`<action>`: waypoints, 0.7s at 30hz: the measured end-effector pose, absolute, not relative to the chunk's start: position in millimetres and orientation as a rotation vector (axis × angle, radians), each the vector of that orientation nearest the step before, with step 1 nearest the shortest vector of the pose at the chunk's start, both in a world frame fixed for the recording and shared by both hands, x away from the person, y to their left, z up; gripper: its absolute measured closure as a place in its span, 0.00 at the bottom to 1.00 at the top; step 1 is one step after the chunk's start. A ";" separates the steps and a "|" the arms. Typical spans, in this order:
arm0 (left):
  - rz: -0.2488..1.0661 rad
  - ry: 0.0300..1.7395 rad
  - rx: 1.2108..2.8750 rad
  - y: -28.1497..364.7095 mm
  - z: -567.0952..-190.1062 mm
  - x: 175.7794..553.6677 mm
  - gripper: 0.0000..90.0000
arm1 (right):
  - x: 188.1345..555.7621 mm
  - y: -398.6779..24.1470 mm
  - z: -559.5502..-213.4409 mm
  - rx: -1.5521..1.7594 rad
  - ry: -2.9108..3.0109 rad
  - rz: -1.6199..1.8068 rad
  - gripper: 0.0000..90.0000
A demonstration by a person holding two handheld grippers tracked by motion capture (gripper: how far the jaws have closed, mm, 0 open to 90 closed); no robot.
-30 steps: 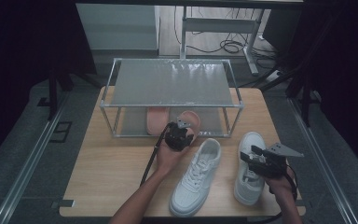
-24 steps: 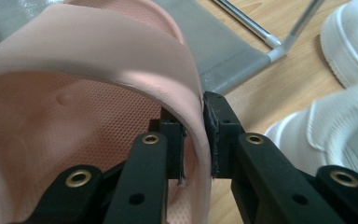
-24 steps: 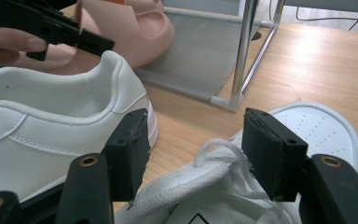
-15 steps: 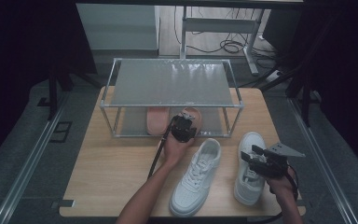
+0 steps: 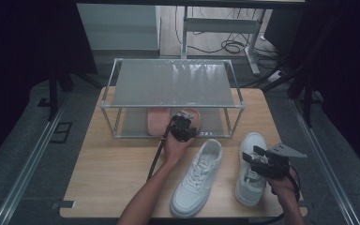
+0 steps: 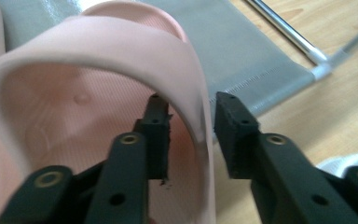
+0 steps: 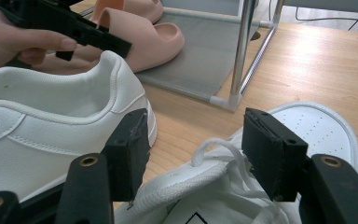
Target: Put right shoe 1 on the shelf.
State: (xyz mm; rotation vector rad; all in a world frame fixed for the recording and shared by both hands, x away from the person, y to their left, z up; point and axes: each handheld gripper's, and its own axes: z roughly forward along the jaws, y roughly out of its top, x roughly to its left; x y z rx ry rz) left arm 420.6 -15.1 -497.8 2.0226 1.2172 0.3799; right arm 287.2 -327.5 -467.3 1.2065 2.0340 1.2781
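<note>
High view: left claw reaches under the rack, its jaws straddling the strap of a pink slipper, not quite closed. Right claw hovers wide apart over one white sneaker on the table.

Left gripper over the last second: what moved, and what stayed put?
The left gripper has pushed forward from the table edge of the rack to the pink slipper on its lower shelf; its jaws now straddle the slipper's strap, not visibly clamped. The right gripper stays open over the right white sneaker, and the left white sneaker has not moved.
</note>
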 end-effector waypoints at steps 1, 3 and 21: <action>0.368 1.205 2.027 -12.5 -497.1 418.0 0.70 | 287.2 -327.5 -467.3 1.207 2.033 1.278 0.47; 0.351 1.189 2.041 -8.3 -496.1 412.9 0.67 | 287.4 -327.3 -467.5 1.207 2.035 1.275 0.47; 0.287 1.020 2.032 42.4 -479.8 361.0 0.82 | 287.4 -323.6 -468.9 1.198 2.045 1.265 0.46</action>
